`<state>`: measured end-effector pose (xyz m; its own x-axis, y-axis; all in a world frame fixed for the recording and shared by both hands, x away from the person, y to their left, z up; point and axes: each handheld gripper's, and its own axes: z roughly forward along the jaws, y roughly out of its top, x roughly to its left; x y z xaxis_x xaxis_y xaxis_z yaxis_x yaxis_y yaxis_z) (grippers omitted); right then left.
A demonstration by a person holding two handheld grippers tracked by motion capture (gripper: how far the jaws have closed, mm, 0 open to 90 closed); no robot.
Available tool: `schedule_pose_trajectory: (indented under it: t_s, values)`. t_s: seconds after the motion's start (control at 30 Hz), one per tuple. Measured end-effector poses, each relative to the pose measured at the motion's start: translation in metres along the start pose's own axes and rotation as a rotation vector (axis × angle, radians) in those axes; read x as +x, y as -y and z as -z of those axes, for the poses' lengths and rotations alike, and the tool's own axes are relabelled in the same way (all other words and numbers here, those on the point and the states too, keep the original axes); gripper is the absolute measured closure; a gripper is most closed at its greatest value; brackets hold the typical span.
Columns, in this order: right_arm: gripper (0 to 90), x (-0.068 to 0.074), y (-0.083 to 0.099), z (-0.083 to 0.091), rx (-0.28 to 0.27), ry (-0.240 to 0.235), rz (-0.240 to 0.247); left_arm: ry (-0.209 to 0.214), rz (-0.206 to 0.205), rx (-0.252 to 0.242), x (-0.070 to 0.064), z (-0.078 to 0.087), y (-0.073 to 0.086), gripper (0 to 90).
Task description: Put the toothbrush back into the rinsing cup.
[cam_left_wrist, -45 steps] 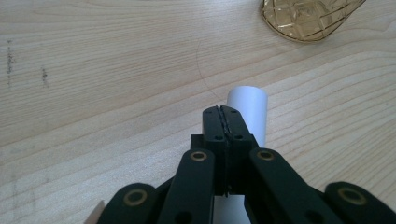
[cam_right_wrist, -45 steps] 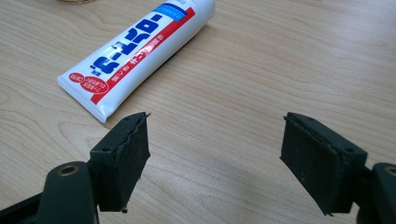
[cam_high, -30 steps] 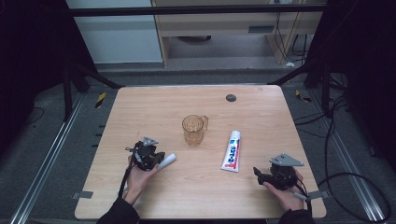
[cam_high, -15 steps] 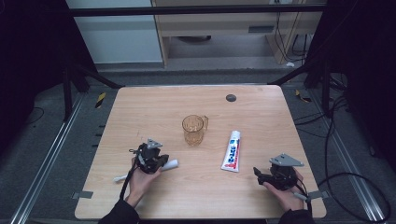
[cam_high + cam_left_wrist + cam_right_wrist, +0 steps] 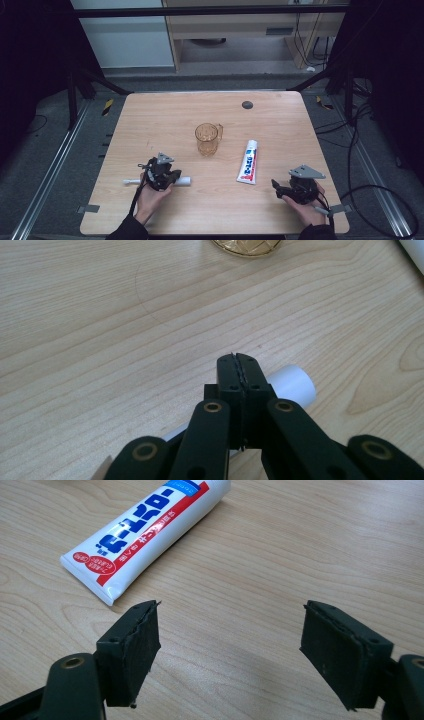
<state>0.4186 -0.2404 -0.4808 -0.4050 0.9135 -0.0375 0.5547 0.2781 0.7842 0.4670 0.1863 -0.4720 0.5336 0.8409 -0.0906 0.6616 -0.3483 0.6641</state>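
High view: the left claw (image 5: 167, 176) sits over a white toothbrush (image 5: 183, 180) lying flat on the bench (image 5: 150, 120), just in front of an amber glass mug (image 5: 207, 139). The right claw (image 5: 278, 186) rests near a toothpaste tube (image 5: 248, 161).

Left gripper view: the jaws are clenched together above the toothbrush's white handle (image 5: 295, 383), gripping nothing.

Right gripper view: the jaws are spread wide, released, with the toothpaste tube (image 5: 145, 532) just beyond them.

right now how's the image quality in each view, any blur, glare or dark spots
High view: the table is evenly lit and sharp, the surroundings fall to near black. Left gripper view: wood grain is crisp, the shut left gripper is slightly soft up close, and the white toothbrush handle is nearly blown out. Right gripper view: the toothpaste tube reads clearly, with soft shadows under the open right gripper.
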Motion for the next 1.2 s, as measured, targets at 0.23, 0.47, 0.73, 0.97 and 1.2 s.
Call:
schedule_pose_trajectory:
  t_s: [0.23,0.47,0.73,0.97,1.2]
  values:
    - [23.3,0.0,0.0,0.0,0.0,-0.002,0.001,0.011,-0.009,0.002,-0.004,0.002,0.003,90.0]
    - [23.2,0.001,0.0,0.001,0.0,-0.001,-0.001,0.028,-0.008,0.007,-0.007,0.006,0.008,90.0]
    - [23.1,0.002,0.0,0.001,0.004,-0.003,-0.003,0.034,-0.017,0.018,-0.01,0.011,0.015,90.0]
    - [23.0,0.002,0.0,0.001,0.005,-0.004,-0.004,0.039,-0.022,0.024,-0.012,0.015,0.02,90.0]
    - [23.0,0.002,0.0,0.001,0.005,-0.005,-0.002,0.043,-0.031,0.029,-0.012,0.023,0.029,90.0]
